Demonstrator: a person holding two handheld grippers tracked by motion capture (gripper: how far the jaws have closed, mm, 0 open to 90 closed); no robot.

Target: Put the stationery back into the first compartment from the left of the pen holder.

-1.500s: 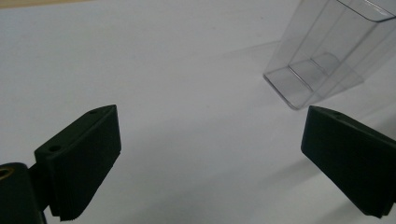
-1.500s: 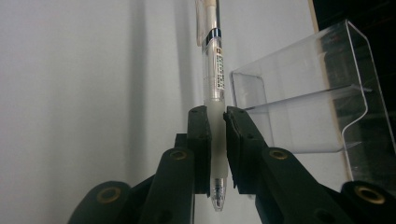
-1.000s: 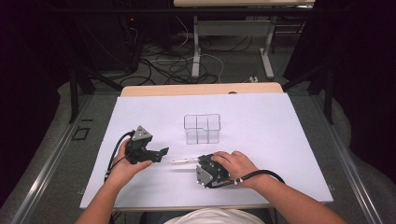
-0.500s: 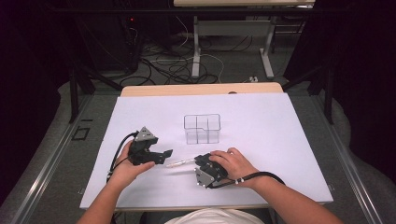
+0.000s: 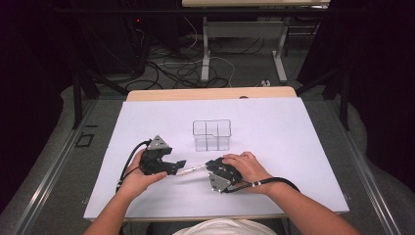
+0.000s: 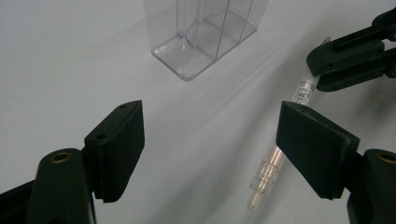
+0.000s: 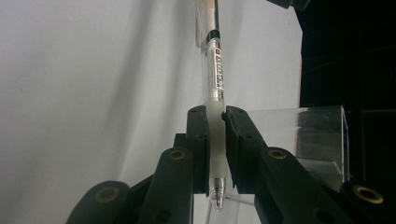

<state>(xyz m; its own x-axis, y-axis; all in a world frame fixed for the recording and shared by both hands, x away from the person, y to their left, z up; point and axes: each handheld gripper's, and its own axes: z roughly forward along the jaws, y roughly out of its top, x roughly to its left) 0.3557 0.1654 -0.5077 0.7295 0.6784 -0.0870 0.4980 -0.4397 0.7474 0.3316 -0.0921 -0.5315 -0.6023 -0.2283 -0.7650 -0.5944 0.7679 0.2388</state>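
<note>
Clear pen (image 7: 214,88), white grip, labelled barrel

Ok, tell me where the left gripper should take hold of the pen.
Probably on the free clear barrel of the pen, beside the cap end. The right gripper already clamps the grip section near the tip. The left gripper has been closing, pads not yet touching; straddle the barrel crosswise and close.

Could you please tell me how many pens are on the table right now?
1. The pen lies level in front of the clear organizer, clamped in the right gripper, its far end between the left gripper's open jaws.
</note>
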